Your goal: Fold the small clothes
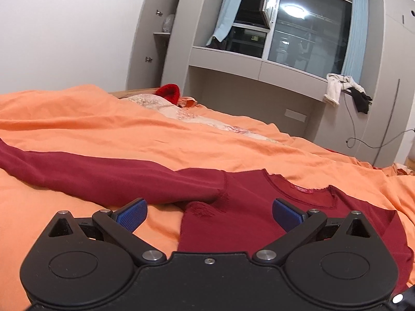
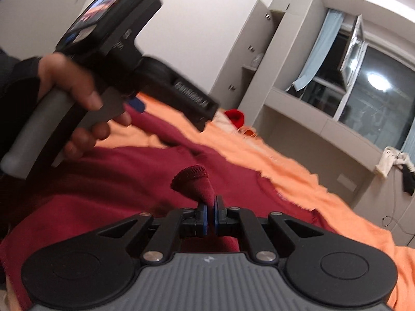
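1. The bed (image 1: 77, 119) is the biggest thing here. An orange cover lies over all of it, with soft folds in it.
2. The window (image 1: 306, 26) is on the wall past the far side of the bed. It is dark outside, and a round lamp shines back in the glass. Blue curtains (image 1: 223, 7) hang at its sides.
3. The dark red shirt (image 1: 241, 220) lies spread flat on the bed, on top of the orange cover. 1 long sleeve (image 1: 103, 171) lies straight out to the left across the bed. The neck hole of the shirt points toward the window.
4. The left tool (image 1: 209, 212) is over the bed, right above the shirt near its armpit. Its 2 blue pads (image 1: 131, 213) are far apart, and nothing is held between them. In the right wrist view, a hand (image 2: 77, 98) grips this tool by its grey handle.
5. The right tool (image 2: 210, 216) is low over the shirt on the bed. Its 2 pads are pressed together on a cuff (image 2: 195, 184) of the same red cloth. The cuff sticks up past the pads.
6. A white cloth (image 1: 334, 88) and a black cloth hang off the ledge under the window, past the far side of the bed.
7. A small red knit hat (image 1: 170, 93) sits at the far end of the bed, below the window.
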`<move>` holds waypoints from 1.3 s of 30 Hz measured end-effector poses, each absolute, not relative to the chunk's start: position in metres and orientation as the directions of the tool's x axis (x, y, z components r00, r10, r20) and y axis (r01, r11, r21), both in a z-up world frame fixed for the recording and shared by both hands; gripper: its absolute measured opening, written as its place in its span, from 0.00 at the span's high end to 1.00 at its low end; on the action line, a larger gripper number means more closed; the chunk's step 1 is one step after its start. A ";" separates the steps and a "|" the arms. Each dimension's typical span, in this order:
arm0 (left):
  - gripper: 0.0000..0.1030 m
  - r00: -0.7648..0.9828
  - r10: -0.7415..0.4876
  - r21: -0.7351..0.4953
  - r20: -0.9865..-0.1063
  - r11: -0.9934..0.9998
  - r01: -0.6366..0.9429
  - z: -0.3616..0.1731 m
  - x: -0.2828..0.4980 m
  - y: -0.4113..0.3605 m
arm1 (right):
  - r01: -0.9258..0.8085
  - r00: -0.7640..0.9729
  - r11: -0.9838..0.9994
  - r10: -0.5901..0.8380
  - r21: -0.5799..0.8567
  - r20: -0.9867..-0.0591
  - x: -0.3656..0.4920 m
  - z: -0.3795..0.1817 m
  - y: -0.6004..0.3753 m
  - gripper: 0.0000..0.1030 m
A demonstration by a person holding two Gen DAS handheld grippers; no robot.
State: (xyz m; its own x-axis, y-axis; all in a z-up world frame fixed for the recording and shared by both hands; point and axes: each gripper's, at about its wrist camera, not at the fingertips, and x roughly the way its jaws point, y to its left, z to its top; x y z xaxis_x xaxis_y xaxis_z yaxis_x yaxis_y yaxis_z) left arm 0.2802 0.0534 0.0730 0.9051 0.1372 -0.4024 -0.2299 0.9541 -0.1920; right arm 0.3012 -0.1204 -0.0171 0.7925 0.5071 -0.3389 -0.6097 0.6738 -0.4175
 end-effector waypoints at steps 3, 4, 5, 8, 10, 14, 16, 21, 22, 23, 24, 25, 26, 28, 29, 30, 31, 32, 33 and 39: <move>0.00 0.907 0.104 -0.188 -0.408 0.963 -0.195 0.070 0.281 0.050 | -0.642 0.765 0.649 0.515 -0.408 -0.386 0.295 -0.027 -0.119 0.94; 0.00 0.907 0.091 -0.185 -0.412 0.966 -0.181 0.069 0.282 0.048 | -0.648 0.761 0.641 0.515 -0.411 -0.395 0.293 -0.029 -0.117 0.94; 0.00 0.905 0.079 -0.182 -0.418 0.969 -0.169 0.068 0.282 0.046 | -0.654 0.755 0.633 0.518 -0.414 -0.401 0.291 -0.031 -0.117 0.94; 0.00 0.900 0.057 -0.169 -0.432 0.975 -0.143 0.064 0.283 0.040 | -0.671 0.741 0.607 0.531 -0.425 -0.412 0.283 -0.031 -0.117 0.94; 0.00 0.897 0.046 -0.156 -0.439 0.980 -0.126 0.062 0.284 0.036 | -0.676 0.737 0.586 0.537 -0.446 -0.412 0.276 -0.032 -0.118 0.94; 0.00 0.891 0.024 -0.140 -0.454 0.985 -0.098 0.058 0.285 0.031 | -0.697 0.716 0.571 0.542 -0.434 -0.439 0.272 -0.036 -0.121 0.93; 0.00 0.886 0.015 -0.133 -0.463 0.987 -0.087 0.055 0.286 0.028 | -0.709 0.704 0.570 0.549 -0.415 -0.450 0.271 -0.035 -0.123 0.90; 0.00 0.877 -0.010 -0.109 -0.480 0.993 -0.048 0.051 0.287 0.020 | -0.713 0.701 0.565 0.564 -0.415 -0.437 0.266 -0.021 -0.145 0.45; 0.00 0.876 -0.012 -0.103 -0.481 0.994 -0.043 0.050 0.287 0.019 | -0.707 0.708 0.573 0.566 -0.416 -0.423 0.265 -0.016 -0.153 0.38; 0.00 0.875 -0.014 -0.098 -0.484 0.994 -0.038 0.049 0.287 0.019 | -0.689 0.725 0.596 0.561 -0.412 -0.400 0.264 -0.011 -0.162 0.37; 0.00 0.873 -0.017 -0.096 -0.487 0.995 -0.034 0.048 0.287 0.018 | -0.674 0.738 0.618 0.554 -0.404 -0.385 0.264 -0.007 -0.170 0.36; 0.00 0.871 -0.020 -0.094 -0.491 0.995 -0.030 0.047 0.287 0.017 | -0.657 0.753 0.647 0.544 -0.387 -0.370 0.265 -0.002 -0.179 0.34; 0.00 0.869 -0.025 -0.093 -0.495 0.995 -0.025 0.047 0.287 0.016 | -0.646 0.762 0.669 0.540 -0.367 -0.358 0.267 0.002 -0.188 0.32; 0.00 0.867 -0.035 -0.090 -0.498 0.996 -0.012 0.046 0.286 0.013 | -0.620 0.781 0.724 0.532 -0.303 -0.328 0.271 0.007 -0.207 0.19; 0.00 0.867 -0.041 -0.088 -0.497 0.996 -0.003 0.045 0.286 0.011 | -0.608 0.789 0.746 0.527 -0.273 -0.316 0.274 0.009 -0.214 0.17; 0.00 0.868 -0.049 -0.084 -0.494 0.996 0.008 0.045 0.285 0.009 | -0.593 0.797 0.769 0.520 -0.237 -0.306 0.277 0.010 -0.222 0.15; 0.00 0.870 -0.056 -0.078 -0.490 0.997 0.020 0.045 0.285 0.006 | -0.577 0.805 0.793 0.512 -0.194 -0.301 0.280 0.010 -0.231 0.13; 0.01 0.871 -0.063 -0.070 -0.487 0.997 0.033 0.044 0.284 0.003 | -0.561 0.812 0.812 0.502 -0.159 -0.298 0.283 0.009 -0.237 0.12; 0.00 0.870 -0.068 -0.061 -0.487 0.997 0.044 0.044 0.284 0.000 | -0.541 0.820 0.832 0.489 -0.122 -0.297 0.286 0.008 -0.244 0.09; 0.00 0.860 -0.096 0.006 -0.502 0.993 0.114 0.038 0.280 -0.020 | -0.400 0.866 0.916 0.389 0.032 -0.313 0.301 0.003 -0.286 0.02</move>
